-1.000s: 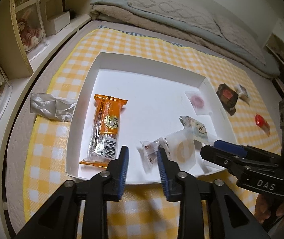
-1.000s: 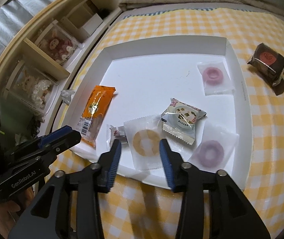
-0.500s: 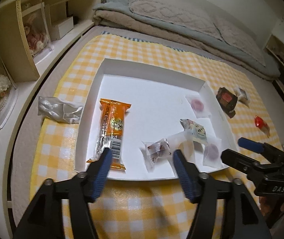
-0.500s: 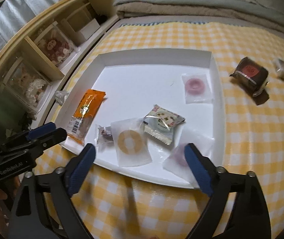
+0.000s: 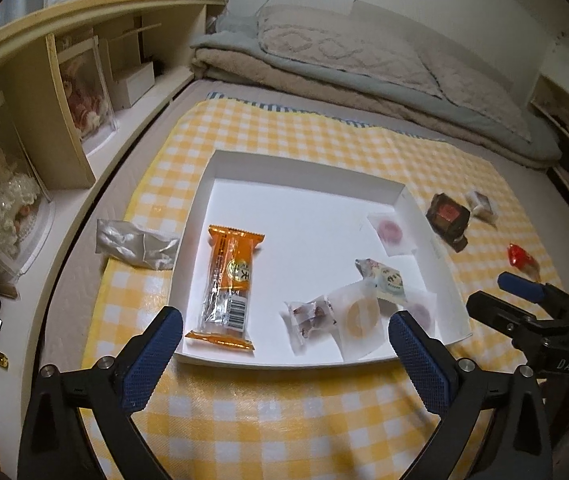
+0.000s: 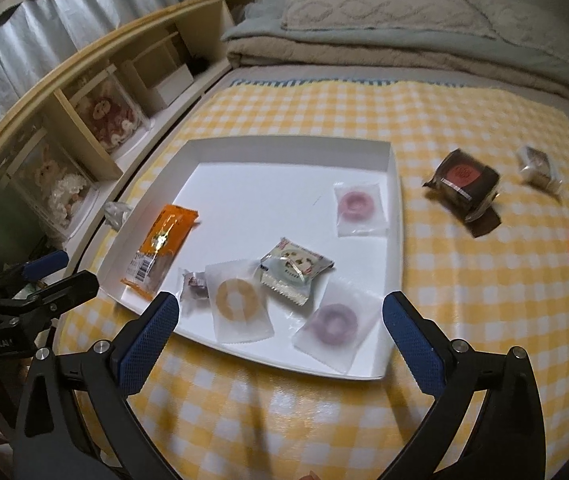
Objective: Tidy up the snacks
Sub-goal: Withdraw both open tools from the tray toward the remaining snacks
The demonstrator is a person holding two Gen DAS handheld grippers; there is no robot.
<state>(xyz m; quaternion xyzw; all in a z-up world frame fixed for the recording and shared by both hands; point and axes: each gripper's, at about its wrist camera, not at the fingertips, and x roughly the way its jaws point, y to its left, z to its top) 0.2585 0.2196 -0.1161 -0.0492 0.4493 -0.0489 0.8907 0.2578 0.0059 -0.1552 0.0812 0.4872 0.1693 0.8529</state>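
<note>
Both my left gripper (image 5: 284,344) and right gripper (image 6: 280,326) hang spread and empty before the white tray (image 6: 394,216). Right of the tray lies the dark cake (image 6: 464,180). Approach it low and pinch its wrapper's middle.

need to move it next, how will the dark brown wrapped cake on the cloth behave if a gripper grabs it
The dark brown wrapped cake looks blocky and flat-bottomed, so it will probably slide, not roll. Its glossy film could be slippery, and the loose wrapper ends would likely crumple. The cake inside may squash under a hard pinch; the open right gripper should close gently.
</note>
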